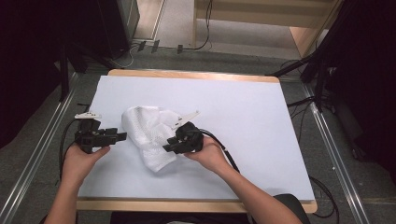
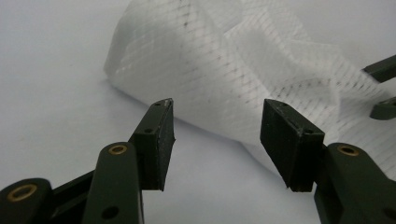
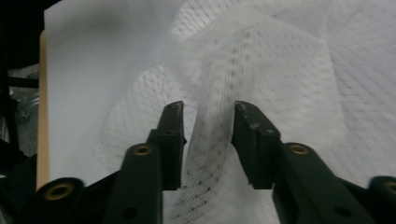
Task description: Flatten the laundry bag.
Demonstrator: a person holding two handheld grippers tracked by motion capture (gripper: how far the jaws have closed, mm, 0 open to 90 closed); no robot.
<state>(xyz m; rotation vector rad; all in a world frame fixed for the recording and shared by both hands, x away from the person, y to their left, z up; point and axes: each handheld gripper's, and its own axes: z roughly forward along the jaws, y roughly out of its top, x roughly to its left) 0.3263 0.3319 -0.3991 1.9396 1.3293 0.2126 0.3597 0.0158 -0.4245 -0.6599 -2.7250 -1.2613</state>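
Both forearms enter from the near bench (image 1: 261, 107) edge, hands level, tools aimed at each other. Left tool (image 2: 217, 135): jaws wide apart, nothing between them; white mesh cloth (image 2: 224, 60) lies just ahead. Right tool (image 3: 208, 140): jaws parted, a raised fold of cloth between them, pads not pressing. No legible writing.

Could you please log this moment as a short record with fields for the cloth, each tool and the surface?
cloth: white mesh cloth, crumpled, lying on the table
surface: white table top with wooden edge
left tool: open, beside the cloth's left edge, nothing between its jaws
right tool: part open, a raised fold of the cloth between its jaws, pads not pressing
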